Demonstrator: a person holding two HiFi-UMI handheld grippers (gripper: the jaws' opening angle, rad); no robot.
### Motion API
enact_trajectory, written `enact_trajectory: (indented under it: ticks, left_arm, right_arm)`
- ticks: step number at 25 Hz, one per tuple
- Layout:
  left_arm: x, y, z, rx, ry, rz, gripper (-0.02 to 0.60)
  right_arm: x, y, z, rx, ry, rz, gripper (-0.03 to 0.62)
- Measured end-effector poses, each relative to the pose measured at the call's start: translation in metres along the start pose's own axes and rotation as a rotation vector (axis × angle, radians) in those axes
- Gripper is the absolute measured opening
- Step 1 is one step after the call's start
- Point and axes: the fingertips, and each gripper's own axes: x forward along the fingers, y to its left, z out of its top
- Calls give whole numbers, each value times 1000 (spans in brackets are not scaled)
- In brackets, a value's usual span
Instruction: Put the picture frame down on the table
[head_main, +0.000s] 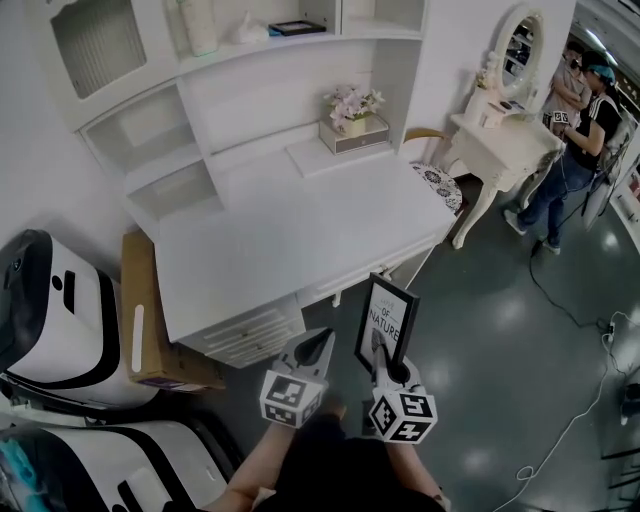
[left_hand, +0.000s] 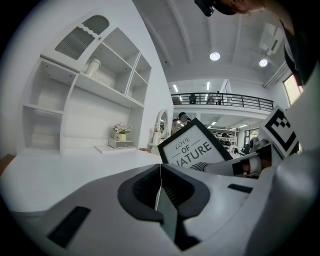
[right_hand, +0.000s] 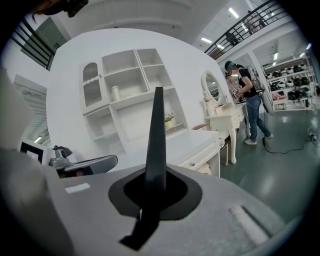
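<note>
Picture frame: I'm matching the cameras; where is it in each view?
Head view: picture frame lower centre, upright, over the floor.
Left gripper view: right of centre, print facing the camera.
Right gripper view: centre, edge-on between the jaws.
Shared landmark: the flower pot, in all three.
</note>
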Motion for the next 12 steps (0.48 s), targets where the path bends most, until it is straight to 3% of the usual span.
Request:
enact_trajectory:
  ticks: [12]
  left_arm:
    - [25, 19, 5, 17, 8, -43, 12]
  right_arm:
    - [28, -7, 10, 32, -15, -41, 14]
